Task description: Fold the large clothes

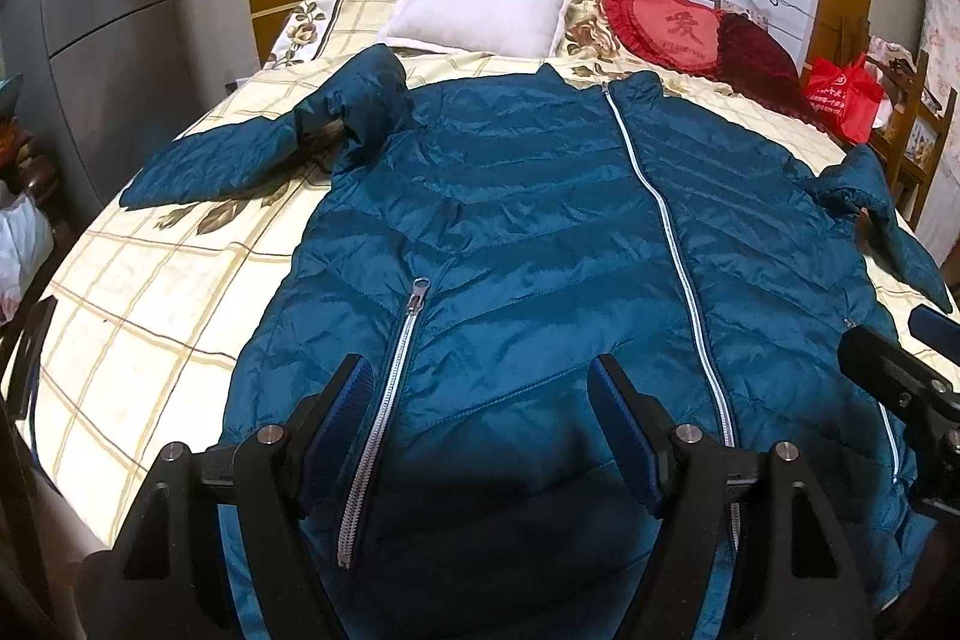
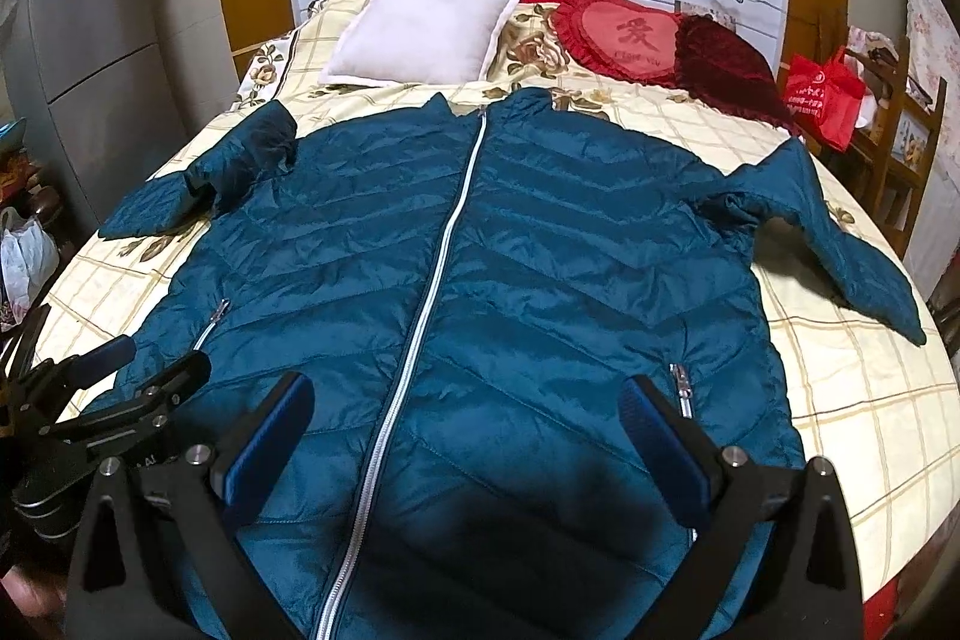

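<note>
- A teal quilted puffer jacket (image 1: 540,232) (image 2: 480,280) with a white front zipper lies spread flat, front up, across the bed, its collar toward the head end and its hem at the foot edge.
- The bed is covered by a cream plaid bedspread with a floral print (image 1: 150,328) (image 2: 840,400).
- Both sleeves are bent: one lies out toward the bed's left edge, the other toward its right edge.
- The left gripper (image 1: 477,424) hovers over the jacket's hem, near a pocket zipper, with its blue-padded fingers spread wide and holding nothing.
- The right gripper (image 2: 468,436) hovers over the hem just right of the front zipper, also spread wide and empty.
- At the head end, a white square pillow (image 1: 480,4) (image 2: 420,28) lies beside a red heart-shaped cushion (image 1: 672,28) (image 2: 624,34) and a dark red velvet cushion (image 1: 756,52) (image 2: 720,58).
- A red bag (image 1: 840,94) (image 2: 822,94) sits off the bed's far right corner.
</note>
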Demonstrator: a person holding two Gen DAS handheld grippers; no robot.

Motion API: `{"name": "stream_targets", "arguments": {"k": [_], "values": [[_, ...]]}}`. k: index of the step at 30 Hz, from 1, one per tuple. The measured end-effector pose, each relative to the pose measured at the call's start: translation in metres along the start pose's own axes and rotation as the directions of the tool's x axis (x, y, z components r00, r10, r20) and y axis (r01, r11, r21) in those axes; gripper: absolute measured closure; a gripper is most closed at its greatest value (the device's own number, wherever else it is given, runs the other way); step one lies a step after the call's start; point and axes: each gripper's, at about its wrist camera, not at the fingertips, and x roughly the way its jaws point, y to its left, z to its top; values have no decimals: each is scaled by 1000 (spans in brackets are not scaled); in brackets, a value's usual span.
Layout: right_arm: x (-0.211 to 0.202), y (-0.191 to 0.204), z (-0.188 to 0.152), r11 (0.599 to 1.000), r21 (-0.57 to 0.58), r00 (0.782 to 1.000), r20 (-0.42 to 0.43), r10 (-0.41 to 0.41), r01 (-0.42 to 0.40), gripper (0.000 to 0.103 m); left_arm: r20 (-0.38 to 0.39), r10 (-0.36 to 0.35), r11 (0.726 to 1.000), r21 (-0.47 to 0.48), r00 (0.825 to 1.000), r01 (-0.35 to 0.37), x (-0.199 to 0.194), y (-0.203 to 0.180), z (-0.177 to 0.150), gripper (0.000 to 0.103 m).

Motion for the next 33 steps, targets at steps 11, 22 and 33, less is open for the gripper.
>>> {"name": "stream_targets", "arguments": {"k": [11, 22, 33], "values": [[4, 2, 4, 1000, 2, 1000, 2, -2, 2, 0, -2, 4, 1000, 1, 1000, -4, 3, 0, -1, 41], [12, -1, 3, 1000, 14, 1000, -18, -6, 6, 0, -8, 7, 1000, -1, 1000, -7, 6, 2, -1, 41], [14, -1, 3, 1000, 20, 1000, -18, -2, 2, 0, -5, 13, 1000, 3, 1000, -13, 6, 3, 1, 41]]}}
